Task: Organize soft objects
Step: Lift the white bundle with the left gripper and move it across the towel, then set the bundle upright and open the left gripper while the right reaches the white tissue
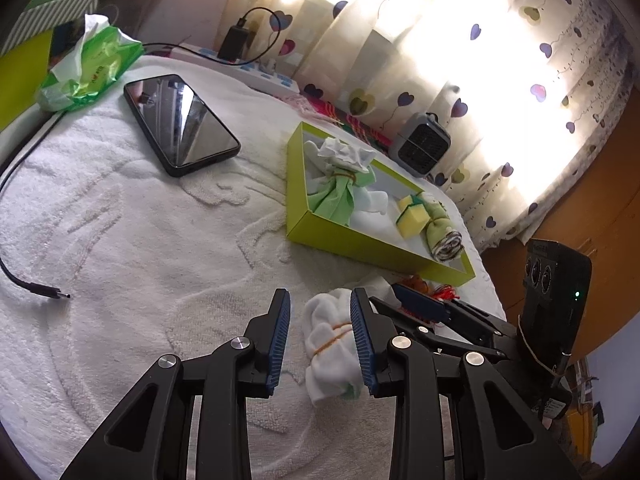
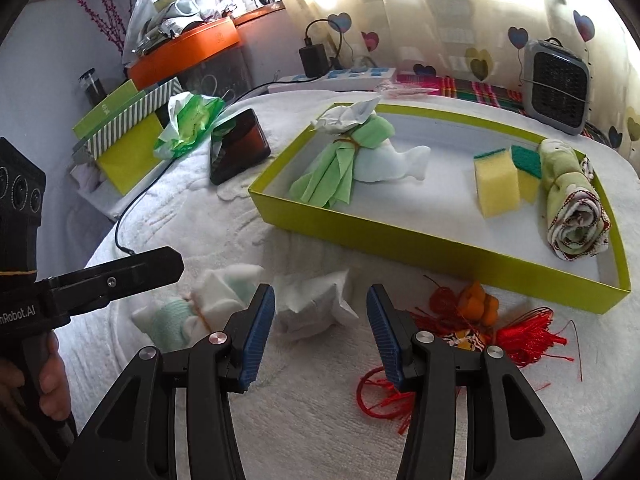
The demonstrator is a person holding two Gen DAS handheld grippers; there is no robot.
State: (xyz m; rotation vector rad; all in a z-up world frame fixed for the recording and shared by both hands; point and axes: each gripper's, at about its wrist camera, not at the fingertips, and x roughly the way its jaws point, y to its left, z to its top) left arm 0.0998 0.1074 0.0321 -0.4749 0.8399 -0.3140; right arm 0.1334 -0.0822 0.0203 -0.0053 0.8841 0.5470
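A white cloth bundle tied with an orange band (image 1: 330, 344) lies on the white towel between the fingers of my open left gripper (image 1: 320, 344); the right pad touches it, the left pad stands apart. It also shows in the right wrist view (image 2: 192, 312). My open right gripper (image 2: 320, 336) hovers over a crumpled white tissue (image 2: 316, 300). A red tassel ornament (image 2: 480, 320) lies to its right. The lime-green tray (image 2: 420, 240) holds a green-and-white tied cloth (image 2: 344, 160), two yellow sponges (image 2: 498, 184) and a rolled towel (image 2: 572, 208).
A black phone (image 1: 180, 120), a green tissue pack (image 1: 92, 68) and a loose black cable (image 1: 36, 286) lie on the towel. A grey fan (image 2: 556, 84), a power strip (image 2: 340, 76) and stacked boxes (image 2: 124, 136) stand around the back.
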